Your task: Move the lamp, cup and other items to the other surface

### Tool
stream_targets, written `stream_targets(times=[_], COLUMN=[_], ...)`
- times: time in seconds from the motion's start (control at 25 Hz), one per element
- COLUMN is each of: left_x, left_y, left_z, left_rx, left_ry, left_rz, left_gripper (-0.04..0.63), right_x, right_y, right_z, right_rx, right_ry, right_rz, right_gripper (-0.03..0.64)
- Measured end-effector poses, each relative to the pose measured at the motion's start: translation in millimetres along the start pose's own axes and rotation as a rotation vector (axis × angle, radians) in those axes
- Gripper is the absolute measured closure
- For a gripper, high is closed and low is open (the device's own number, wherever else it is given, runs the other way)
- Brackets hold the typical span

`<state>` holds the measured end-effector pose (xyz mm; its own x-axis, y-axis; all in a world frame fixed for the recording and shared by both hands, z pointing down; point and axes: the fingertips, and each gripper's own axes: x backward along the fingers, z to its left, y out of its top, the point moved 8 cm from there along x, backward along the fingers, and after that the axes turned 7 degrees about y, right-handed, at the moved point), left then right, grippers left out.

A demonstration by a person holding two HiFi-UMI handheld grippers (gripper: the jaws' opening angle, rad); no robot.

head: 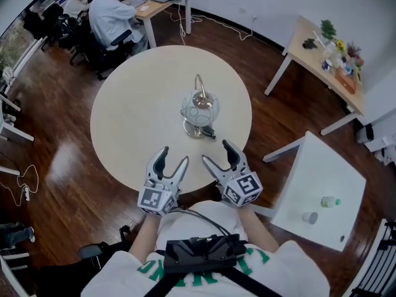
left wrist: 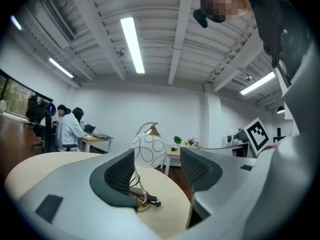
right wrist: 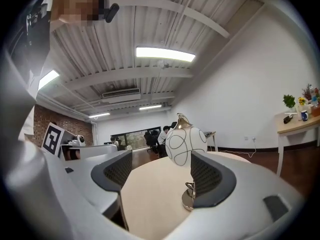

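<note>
The fingers [left wrist: 120, 174] of the left gripper [head: 173, 156] are standing wide apart with nothing between them. Those of the right gripper [head: 218, 153] are gaping just as wide and just as empty. In each gripper view the lamp [left wrist: 148, 150] is showing through the gap, well ahead and untouched.

Both grippers are pointing level across the near edge of the round surface [head: 133, 107], angled in toward each other. The lamp [head: 199, 110] is standing upright near its middle, with a dark cord bundled at its base. The person's forearms are reaching out from the chest side by side.

The cup [head: 310, 217] and a small green-topped item [head: 330, 201] are already sitting on the white square surface [head: 322, 166] to the right, so this looks like the reach for the lamp. The next move is calling for both grippers to go forward, one closing on the thin stem or base while the other is steadying the round glass shade, which looks fragile and top-heavy.
</note>
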<state>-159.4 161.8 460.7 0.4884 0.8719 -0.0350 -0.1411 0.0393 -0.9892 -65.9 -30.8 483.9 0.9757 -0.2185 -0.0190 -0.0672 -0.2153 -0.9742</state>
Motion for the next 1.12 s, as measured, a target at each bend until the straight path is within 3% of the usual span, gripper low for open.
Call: stream_targets(times=[0.28,0.44,0.64,0.84,1.12], left_x=[8,7,14,27,36], left_y=[-12,3,-3,-23,-31], left_z=[11,2,10,27,35], left_rx=[-0.041,-0.001,0.028,0.007,0.036], left_ry=[0.032,0.031,0.056,0.120,0.161], left_rz=[-0.001,0.009,0.005,0.054,0.087], left_gripper=[0.327,0.327,0.327,0.331,0.331], right_x=[-3,-9,-32,-63,-118], right_y=[-1,-10,-45,-103,-148], right_z=[7,3,-14,-43,-92], right_rx=[-0.012,-0.006,-0.029,-0.086,-0.090], right_ry=[0.034,0.044,0.054,0.052,-0.055], right_rz=[0.003,0.025,0.164,0.319,0.365], right_gripper=[0.236,0.239,0.239,0.241,0.258])
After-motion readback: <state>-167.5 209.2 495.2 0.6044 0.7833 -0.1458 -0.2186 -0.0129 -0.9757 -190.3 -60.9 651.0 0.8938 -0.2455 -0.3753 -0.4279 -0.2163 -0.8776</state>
